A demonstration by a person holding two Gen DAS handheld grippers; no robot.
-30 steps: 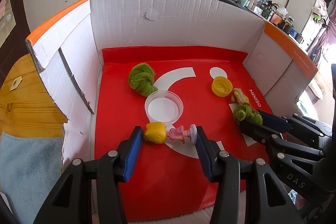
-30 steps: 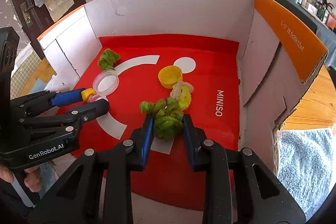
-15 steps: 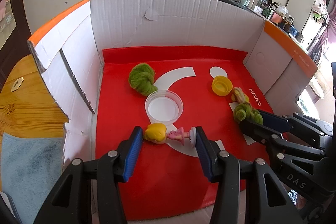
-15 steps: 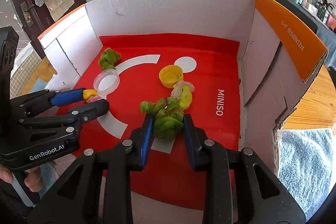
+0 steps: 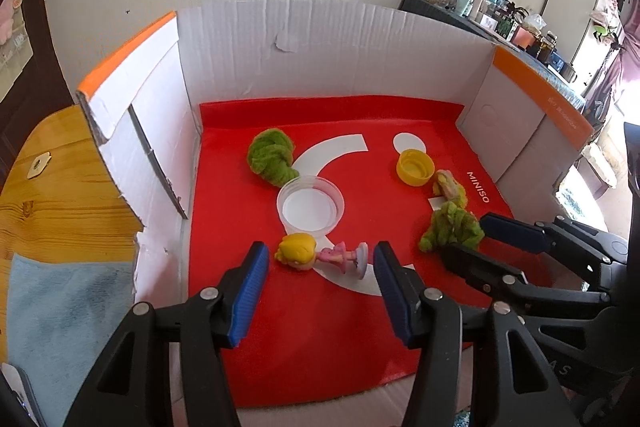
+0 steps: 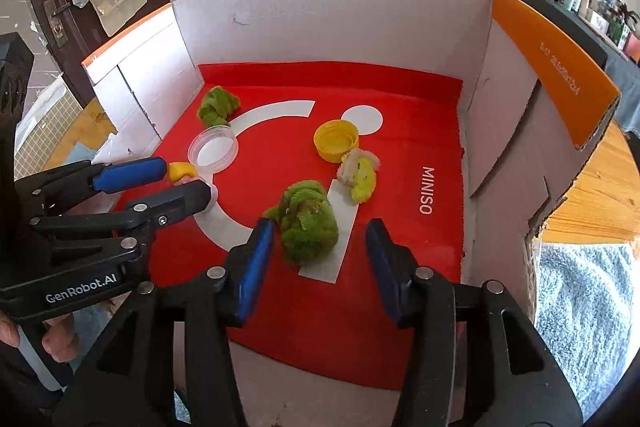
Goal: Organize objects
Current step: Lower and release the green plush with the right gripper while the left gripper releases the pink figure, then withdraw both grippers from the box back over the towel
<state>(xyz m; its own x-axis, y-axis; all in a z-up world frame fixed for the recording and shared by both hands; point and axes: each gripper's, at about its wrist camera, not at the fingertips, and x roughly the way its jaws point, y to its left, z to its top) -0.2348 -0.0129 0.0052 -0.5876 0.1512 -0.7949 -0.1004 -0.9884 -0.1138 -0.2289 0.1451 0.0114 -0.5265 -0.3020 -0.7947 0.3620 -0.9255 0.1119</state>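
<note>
Left wrist view: the left gripper tilts down, jaws just eased apart around the small doll, not touching it. The right gripper, tilted likewise, has just opened off the green fuzzy bundle lying on the red mat.

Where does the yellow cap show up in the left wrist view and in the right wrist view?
Left wrist: yellow cap right of centre, just below the white dot.
Right wrist: yellow cap just above centre, lower left of the same dot.
Shared landmark: the white dot on the red mat.
</note>
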